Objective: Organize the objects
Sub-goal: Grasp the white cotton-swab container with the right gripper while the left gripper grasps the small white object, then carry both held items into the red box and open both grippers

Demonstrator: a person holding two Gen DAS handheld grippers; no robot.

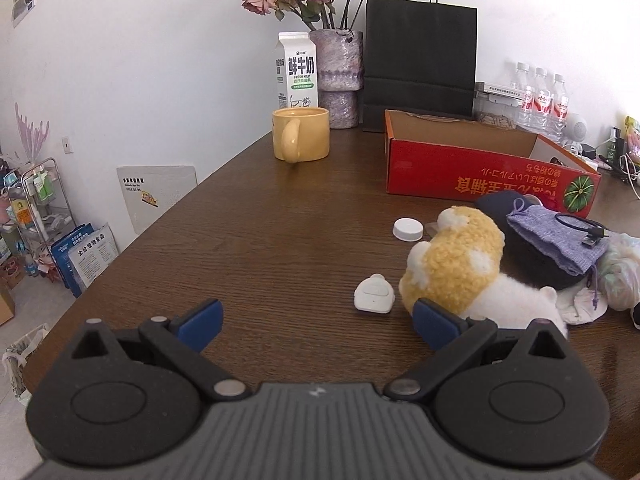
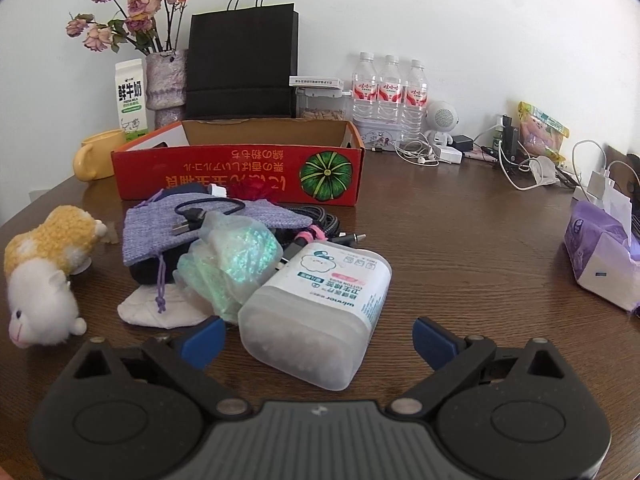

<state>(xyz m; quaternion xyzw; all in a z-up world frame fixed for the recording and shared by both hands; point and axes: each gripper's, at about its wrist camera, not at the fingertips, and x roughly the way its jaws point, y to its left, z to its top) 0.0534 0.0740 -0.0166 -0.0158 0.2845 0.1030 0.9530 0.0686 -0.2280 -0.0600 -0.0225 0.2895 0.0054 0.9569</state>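
Right wrist view: the right gripper (image 2: 316, 338) is spread, empty, around the cotton-swab tub (image 2: 320, 316) lying at 12 o'clock; the red box (image 2: 240, 172) sits beyond. Tangled cables (image 2: 320, 220) could be dragged along. The left gripper (image 1: 316, 320) is likewise released.

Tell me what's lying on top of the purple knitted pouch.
A black USB cable lies coiled across the purple knitted pouch. A crinkled plastic bag overlaps its right edge. Something dark sits underneath, mostly covered.
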